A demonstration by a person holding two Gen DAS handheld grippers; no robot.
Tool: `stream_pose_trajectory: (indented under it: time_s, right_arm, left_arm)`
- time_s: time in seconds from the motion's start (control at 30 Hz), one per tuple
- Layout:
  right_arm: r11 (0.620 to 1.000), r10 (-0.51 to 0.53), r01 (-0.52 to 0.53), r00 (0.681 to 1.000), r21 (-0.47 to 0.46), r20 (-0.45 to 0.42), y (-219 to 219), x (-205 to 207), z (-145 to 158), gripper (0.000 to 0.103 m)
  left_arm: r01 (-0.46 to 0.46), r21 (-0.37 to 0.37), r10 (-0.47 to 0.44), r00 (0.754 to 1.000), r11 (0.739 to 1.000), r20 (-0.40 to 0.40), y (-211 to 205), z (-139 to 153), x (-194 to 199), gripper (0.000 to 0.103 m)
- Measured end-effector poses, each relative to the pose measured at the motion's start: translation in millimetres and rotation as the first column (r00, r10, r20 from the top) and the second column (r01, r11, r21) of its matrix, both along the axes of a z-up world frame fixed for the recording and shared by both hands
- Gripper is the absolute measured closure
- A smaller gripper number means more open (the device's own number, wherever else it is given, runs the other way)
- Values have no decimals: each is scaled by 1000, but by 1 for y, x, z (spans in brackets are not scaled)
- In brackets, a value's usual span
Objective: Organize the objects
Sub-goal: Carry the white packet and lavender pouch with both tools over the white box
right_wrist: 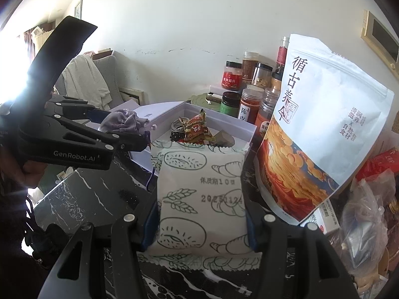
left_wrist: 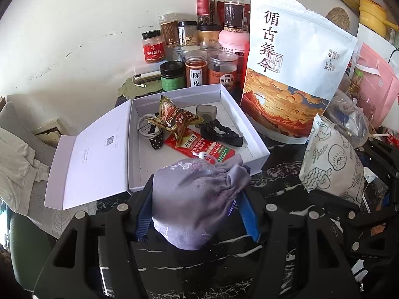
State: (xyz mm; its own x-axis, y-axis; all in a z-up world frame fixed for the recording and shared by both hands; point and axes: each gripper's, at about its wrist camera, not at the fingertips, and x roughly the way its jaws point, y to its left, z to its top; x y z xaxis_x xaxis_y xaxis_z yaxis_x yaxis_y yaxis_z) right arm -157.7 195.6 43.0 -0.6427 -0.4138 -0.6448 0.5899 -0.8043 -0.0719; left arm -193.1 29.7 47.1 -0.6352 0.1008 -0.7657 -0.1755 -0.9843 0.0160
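Lavender pouch (left_wrist: 197,199) sits clamped in the left gripper (left_wrist: 197,209); the right gripper (right_wrist: 202,224) clamps a printed white packet (right_wrist: 199,199) before the open white box (left_wrist: 251,147).

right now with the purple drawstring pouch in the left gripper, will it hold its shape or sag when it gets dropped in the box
Probably sags: the purple drawstring pouch is soft cloth, bulging and creased between the left gripper pads. It likely slumps rather than rolls in the white box. Its loose cord could snag on the items inside.
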Motion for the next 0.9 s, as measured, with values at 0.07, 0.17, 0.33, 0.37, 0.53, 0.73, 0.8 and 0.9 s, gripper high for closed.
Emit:
stream_pose_trajectory:
  time_s: [0.07, 0.17, 0.33, 0.37, 0.53, 0.73, 0.8, 0.9]
  right_arm:
    - [1000, 3, -3, 1000, 1, 0, -2, -6, 0, 47]
    - [1000, 7, -7, 1000, 2, -1, -6, -17, 0, 47]
    - [1000, 7, -7, 1000, 5, 1, -11, -36, 0, 47]
    - [1000, 8, -8, 1000, 5, 1, -12, -40, 0, 47]
    - [1000, 15, -15, 1000, 3, 4, -19, -60, -1, 47]
    - [1000, 22, -22, 1000, -1, 14, -31, -86, -6, 47]
    - [1000, 25, -25, 1000, -2, 16, -34, -93, -8, 47]
    - [1000, 28, -28, 999, -5, 18, -38, -105, -9, 47]
  left_arm:
    - [-11, -2, 11, 1000, 1000, 3, 0, 0, -7, 45]
    - [-17, 0, 17, 1000, 1000, 4, -1, -1, -19, 45]
    - [-21, -3, 21, 1000, 1000, 2, -3, -3, -38, 45]
    - [-24, -4, 24, 1000, 1000, 4, -4, -4, -42, 45]
    - [-36, 1, 36, 999, 999, 10, -11, -9, -65, 45]
    - [-51, -6, 51, 999, 999, 13, -21, -14, -91, 45]
    - [-53, -6, 53, 999, 999, 12, -24, -16, -99, 45]
    - [-61, -14, 61, 998, 998, 14, -28, -18, -112, 45]
